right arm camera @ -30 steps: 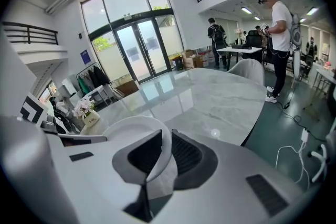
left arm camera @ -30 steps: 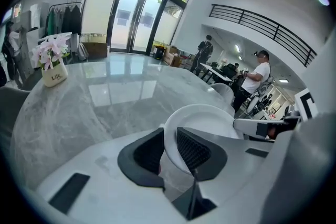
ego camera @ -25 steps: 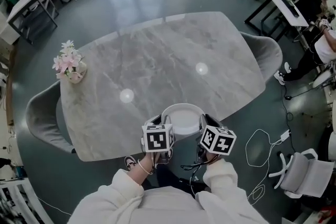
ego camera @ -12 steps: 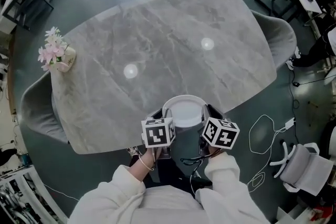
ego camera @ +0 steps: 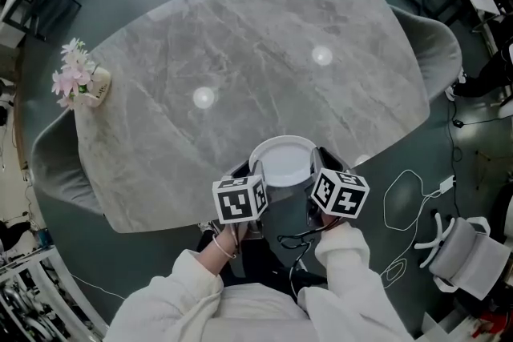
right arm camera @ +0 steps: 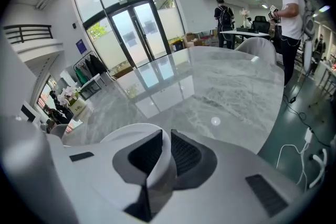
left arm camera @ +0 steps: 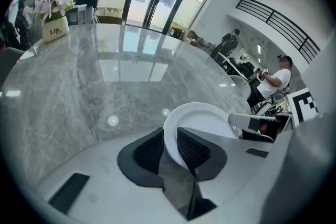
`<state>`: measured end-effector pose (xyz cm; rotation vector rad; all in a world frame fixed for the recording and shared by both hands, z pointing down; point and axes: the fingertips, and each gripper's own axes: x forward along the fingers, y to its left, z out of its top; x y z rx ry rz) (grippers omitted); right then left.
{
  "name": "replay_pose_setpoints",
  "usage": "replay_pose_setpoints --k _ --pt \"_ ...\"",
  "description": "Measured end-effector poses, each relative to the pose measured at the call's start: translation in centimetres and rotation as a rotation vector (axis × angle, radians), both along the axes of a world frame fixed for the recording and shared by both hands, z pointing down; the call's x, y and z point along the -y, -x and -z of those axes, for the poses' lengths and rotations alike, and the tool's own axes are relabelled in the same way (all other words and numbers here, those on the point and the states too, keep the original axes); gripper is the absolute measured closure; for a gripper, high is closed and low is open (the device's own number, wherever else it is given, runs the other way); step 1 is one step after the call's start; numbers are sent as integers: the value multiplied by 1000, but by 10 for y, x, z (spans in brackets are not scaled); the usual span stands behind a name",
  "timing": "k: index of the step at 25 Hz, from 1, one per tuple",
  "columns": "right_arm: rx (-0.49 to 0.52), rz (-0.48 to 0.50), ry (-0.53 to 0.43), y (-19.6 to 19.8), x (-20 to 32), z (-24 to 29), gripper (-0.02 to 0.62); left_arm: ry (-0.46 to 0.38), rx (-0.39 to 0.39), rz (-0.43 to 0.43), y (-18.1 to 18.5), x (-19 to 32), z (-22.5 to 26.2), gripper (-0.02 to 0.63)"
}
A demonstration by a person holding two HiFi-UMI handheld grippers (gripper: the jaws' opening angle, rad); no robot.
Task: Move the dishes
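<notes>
White plate (ego camera: 282,162) spans btwn both: left hand-held gripper (ego camera: 248,172) clamped on its left rim, right hand-held gripper (ego camera: 319,166) on right rim, at counter's (ego camera: 240,44) near edge.

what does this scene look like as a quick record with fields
held item: white dish
left gripper: jaws closed on the dish's left rim
right gripper: jaws closed on its right rim
dish place: at the marble table's near edge; unclear whether it rests there
also on table: flower pot, left end
nearby: grey chair, right end
</notes>
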<state>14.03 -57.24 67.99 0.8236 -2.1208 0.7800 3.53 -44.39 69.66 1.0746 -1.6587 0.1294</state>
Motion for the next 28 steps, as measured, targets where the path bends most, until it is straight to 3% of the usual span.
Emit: replay_pose_setpoints --k 28 --pt "43 0 22 9 11 -13 491 30 -25 -9 0 4 -11 534"
